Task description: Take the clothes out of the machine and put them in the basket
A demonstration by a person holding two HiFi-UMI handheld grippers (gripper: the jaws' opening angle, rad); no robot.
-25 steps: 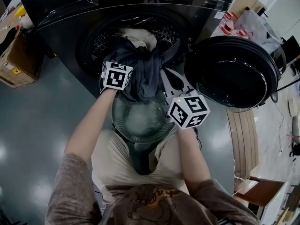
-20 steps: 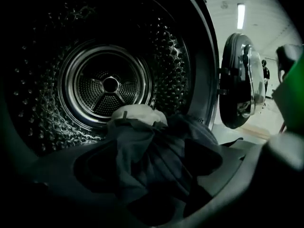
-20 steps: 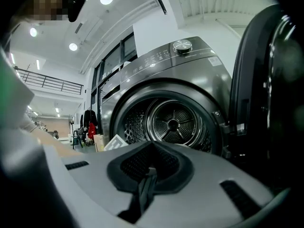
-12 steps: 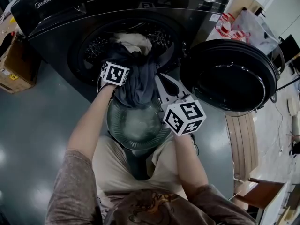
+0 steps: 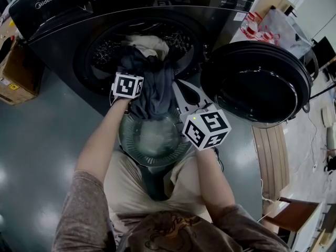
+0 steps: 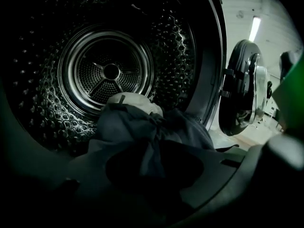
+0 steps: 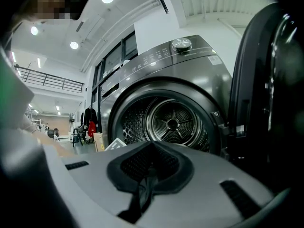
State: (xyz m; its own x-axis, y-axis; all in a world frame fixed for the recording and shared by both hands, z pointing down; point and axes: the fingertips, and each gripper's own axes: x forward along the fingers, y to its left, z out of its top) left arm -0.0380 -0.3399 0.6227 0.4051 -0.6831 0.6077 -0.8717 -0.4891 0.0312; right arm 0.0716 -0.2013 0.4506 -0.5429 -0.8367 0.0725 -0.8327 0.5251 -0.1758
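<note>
Your left gripper (image 6: 154, 167) is at the mouth of the washing machine (image 5: 58, 20). Its jaws are closing on a fold of the dark grey garment (image 5: 155, 88), which runs right between them. That view is very dark, so the jaw tips are hard to see. From the head view they are buried under the cloth, and only the marker cube (image 5: 128, 85) shows. The dark grey garment hangs half out of the drum (image 6: 111, 70), over the bottom lip, and down over the far edge of the round basket (image 5: 125, 140) in front of you. It hides that edge, and the cube on your right gripper (image 7: 145, 177) hides a bit of the basket's right side. Behind the dark grey garment sits a cream garment (image 5: 150, 45). It is mostly covered, so you cannot tell what kind of clothing it is. Your right gripper has its jaws squeezed together on a thin dark strip of cloth (image 7: 141, 196). You cannot tell if that strip belongs to the same garment. The round door (image 5: 257, 83) stands open on the right. The top of the washing machine is cut off by the picture edge.
</note>
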